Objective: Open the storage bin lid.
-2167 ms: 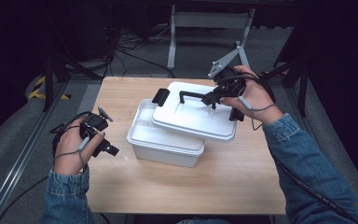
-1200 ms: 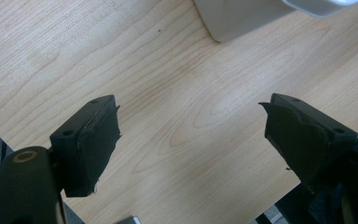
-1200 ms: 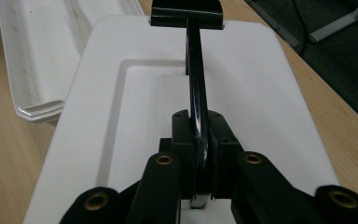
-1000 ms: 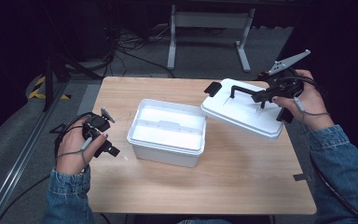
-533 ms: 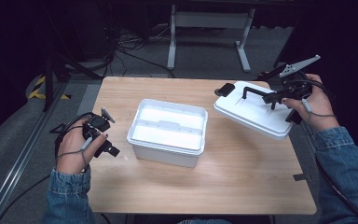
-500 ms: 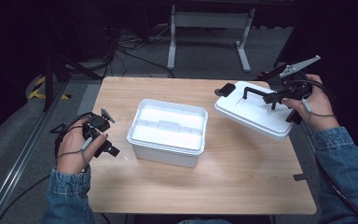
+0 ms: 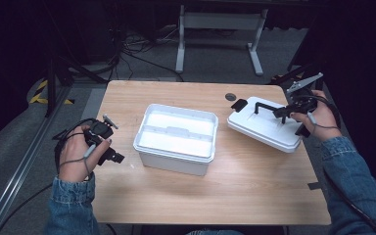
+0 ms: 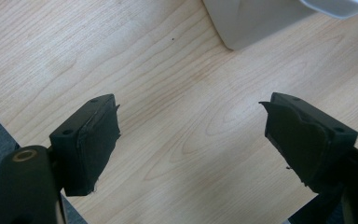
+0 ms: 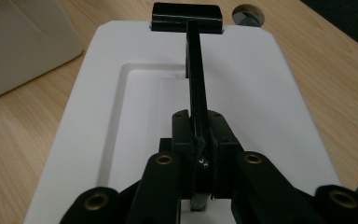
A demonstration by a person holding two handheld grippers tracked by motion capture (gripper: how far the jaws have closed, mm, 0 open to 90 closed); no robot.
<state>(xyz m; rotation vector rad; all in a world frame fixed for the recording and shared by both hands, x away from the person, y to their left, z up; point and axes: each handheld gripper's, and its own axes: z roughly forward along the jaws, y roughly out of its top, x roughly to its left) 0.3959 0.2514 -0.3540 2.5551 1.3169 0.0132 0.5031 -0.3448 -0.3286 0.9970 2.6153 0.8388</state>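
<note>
- Nearest me, my left tongs point(image 7: 111, 155) hang over the near-left part of the wooden counter point(image 7: 235, 196); in the left gripper view the two pads point(image 8: 95, 140) stand spread wide with only bare wood between them.
- Just beyond them, mid-counter, I see the white bin point(image 7: 176, 138), open at the top, a corner of it showing in the left gripper view point(image 8: 256, 21).
- To the right, well apart from the bin, the white lid point(image 7: 264, 129) sits tilted at the counter's right edge; I can't tell how much of it rests on the wood.
- My right tongs point(image 9: 199, 140) are pressed together, pinching the lid's black handle point(image 9: 196, 88), which runs away from me to a black latch point(image 9: 186, 17).
- Farthest, a small round hole point(image 7: 230, 97) marks the counter's back part.
</note>
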